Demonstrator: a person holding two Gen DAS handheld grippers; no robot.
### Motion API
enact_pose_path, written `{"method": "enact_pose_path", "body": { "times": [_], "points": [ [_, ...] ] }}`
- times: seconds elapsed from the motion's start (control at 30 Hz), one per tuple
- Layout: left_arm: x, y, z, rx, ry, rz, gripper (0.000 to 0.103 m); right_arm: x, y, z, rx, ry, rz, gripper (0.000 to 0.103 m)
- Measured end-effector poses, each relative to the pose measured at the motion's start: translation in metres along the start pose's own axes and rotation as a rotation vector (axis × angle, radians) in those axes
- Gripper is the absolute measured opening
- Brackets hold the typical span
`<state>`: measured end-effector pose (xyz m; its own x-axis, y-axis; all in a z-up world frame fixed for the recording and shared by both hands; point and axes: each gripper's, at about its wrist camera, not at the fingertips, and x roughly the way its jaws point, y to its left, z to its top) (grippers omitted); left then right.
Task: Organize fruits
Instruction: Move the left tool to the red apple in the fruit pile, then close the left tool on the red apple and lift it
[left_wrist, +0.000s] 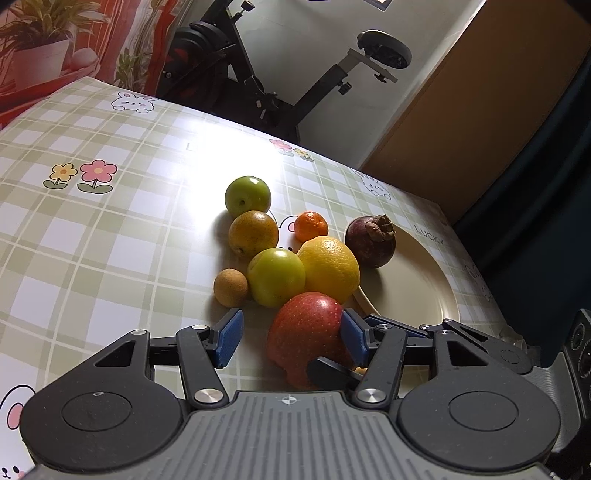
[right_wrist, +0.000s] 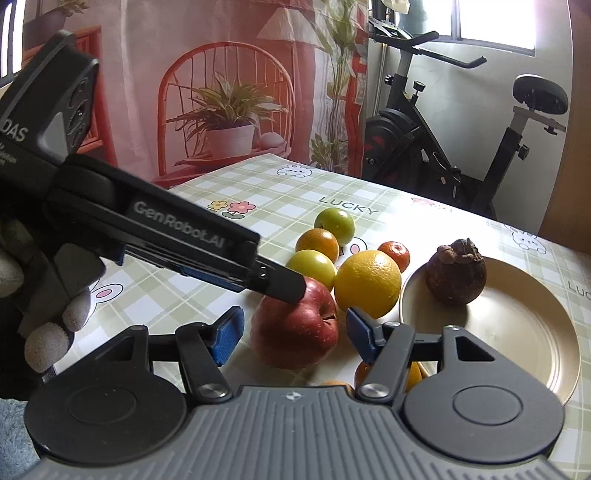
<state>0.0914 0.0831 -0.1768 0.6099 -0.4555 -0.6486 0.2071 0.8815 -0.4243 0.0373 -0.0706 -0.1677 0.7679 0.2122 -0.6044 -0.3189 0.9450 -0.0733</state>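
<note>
A red apple (left_wrist: 306, 332) lies on the checked tablecloth between the blue pads of my left gripper (left_wrist: 291, 338). It touches the right pad, and a gap shows at the left pad. My right gripper (right_wrist: 294, 339) also straddles the apple (right_wrist: 295, 330), open, with slim gaps on both sides. One left finger (right_wrist: 284, 287) rests on the apple's top. A mangosteen (right_wrist: 456, 275) sits on the beige plate (right_wrist: 517, 332). Beyond the apple are a yellow orange (left_wrist: 328, 267), two green fruits (left_wrist: 276, 277), a brownish orange (left_wrist: 253, 233), a mandarin (left_wrist: 311, 224) and a small brown fruit (left_wrist: 231, 287).
More orange fruit (right_wrist: 415, 373) is half hidden under my right gripper's linkage. A gloved hand (right_wrist: 48, 339) holds the left gripper. The table edge (left_wrist: 480, 258) runs close behind the plate. An exercise bike (right_wrist: 443, 147) stands beyond the table.
</note>
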Motion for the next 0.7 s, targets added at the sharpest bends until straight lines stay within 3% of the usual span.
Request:
{"method": "enact_pose_path", "body": {
  "times": [0.33,0.53,0.7],
  "points": [
    [-0.013,0.016,-0.002,-0.031,-0.007,0.023,0.059,0.021,-0.020,0.006,0.181,0.083,0.101,0.066],
    [-0.021,0.014,0.001,-0.054,-0.031,-0.033,0.060,0.017,-0.006,0.005,0.111,0.072,0.061,0.063],
    [-0.009,0.008,-0.006,-0.037,0.016,-0.029,0.060,0.015,0.017,0.003,-0.020,0.059,0.041,0.062]
  ]
}}
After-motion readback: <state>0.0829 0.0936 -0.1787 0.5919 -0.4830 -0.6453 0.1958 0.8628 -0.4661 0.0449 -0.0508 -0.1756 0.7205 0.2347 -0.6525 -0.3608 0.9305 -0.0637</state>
